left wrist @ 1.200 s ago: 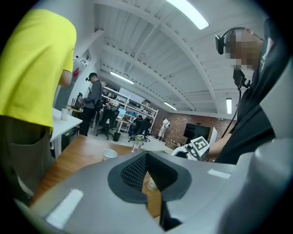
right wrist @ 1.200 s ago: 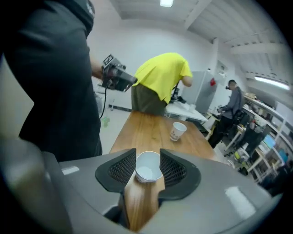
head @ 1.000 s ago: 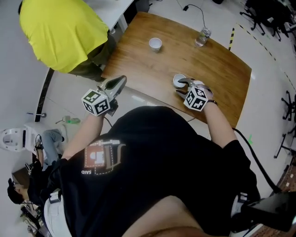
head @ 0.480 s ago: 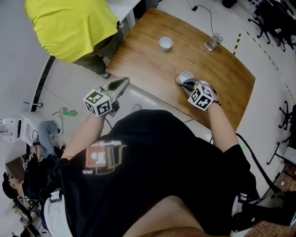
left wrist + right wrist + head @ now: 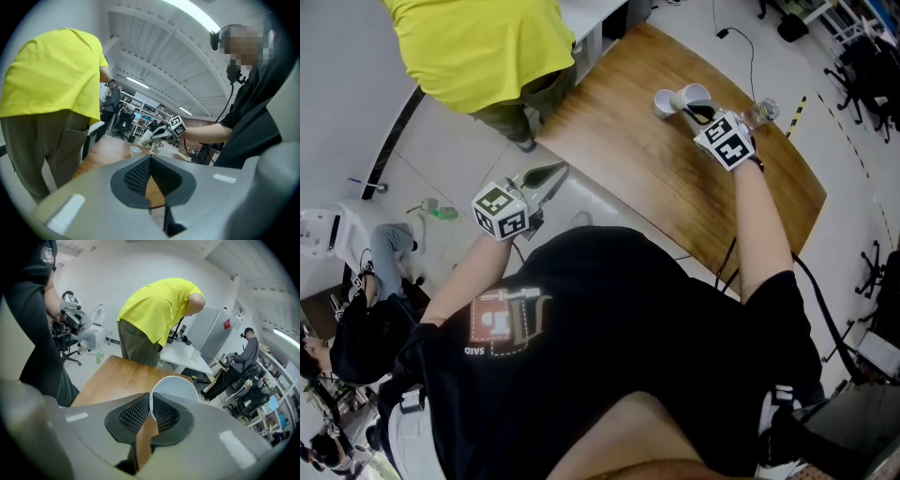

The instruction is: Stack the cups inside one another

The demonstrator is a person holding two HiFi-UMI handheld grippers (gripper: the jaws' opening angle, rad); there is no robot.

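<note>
Head view: right gripper (image 5: 701,112) pinches the rim of a white paper cup (image 5: 692,96); left gripper (image 5: 546,176) sits closed, empty; black shirt (image 5: 609,309) reads "SAID".

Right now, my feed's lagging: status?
Left gripper shut, empty. Right gripper just closed on first cup, at its rim, beside second cup. Nothing between them.

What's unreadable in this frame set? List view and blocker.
1. Head view: type of the clear container; most of it hides behind the marker cube of the right gripper, whose jaws have just closed on the held cup.
2. Right gripper view: held cup and gripper body block the view ahead; the standing cup is out of sight.
3. Left gripper view: both cups too small to judge the gap between them.
</note>
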